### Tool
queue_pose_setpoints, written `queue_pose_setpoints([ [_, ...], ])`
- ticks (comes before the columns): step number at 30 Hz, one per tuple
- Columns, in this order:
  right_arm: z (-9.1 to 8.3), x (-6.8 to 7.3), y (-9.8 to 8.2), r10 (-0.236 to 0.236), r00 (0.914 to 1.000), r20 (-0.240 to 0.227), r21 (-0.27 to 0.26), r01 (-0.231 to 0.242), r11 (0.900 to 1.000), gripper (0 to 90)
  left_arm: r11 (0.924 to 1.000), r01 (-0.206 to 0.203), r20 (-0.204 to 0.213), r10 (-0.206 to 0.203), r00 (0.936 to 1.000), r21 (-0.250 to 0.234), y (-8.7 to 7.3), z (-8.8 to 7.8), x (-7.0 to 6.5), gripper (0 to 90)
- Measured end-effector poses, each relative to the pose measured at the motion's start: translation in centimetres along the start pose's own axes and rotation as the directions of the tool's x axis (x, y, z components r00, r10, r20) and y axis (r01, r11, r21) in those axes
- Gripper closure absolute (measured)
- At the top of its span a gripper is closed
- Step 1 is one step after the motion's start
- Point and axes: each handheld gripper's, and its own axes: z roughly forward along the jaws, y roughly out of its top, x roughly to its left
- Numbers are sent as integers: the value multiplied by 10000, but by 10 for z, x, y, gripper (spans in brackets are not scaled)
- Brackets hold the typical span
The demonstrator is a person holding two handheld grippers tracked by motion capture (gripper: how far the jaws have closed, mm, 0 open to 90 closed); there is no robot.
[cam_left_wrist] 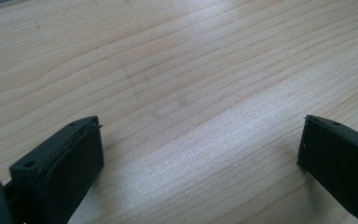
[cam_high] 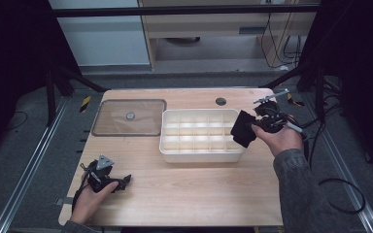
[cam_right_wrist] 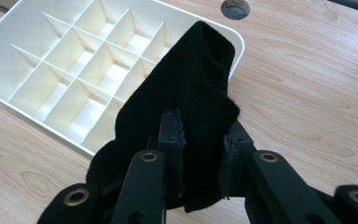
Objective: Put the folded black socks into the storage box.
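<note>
Black cloth (cam_right_wrist: 186, 107) hangs clamped between my right gripper's (cam_right_wrist: 200, 135) 2 jaws, draped over the right end of the white divided tray (cam_high: 175, 145). My left gripper (cam_left_wrist: 200, 149) rests on the table (cam_left_wrist: 177, 70), jaws wide apart, holding nothing.

Grey sleeves; each black hand-held gripper (cam_high: 121, 183) carries brass-ringed screws and a trailing cable
</note>
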Motion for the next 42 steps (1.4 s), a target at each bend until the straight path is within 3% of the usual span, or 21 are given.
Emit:
queue_pose_setpoints([
  [13,8,4,3,-277,9994,202,225,273,9994,745,10000,19,-14,-19,10000,8,0,0,0,0],
  [26,16,11,5,-241,9997,61,348,239,9991,744,10000,13,-7,-13,10000,9,0,0,0,0],
  [42,31,12,6,-308,9989,360,766,279,9967,744,10000,41,-3,-41,10000,-23,-1,0,0,0],
])
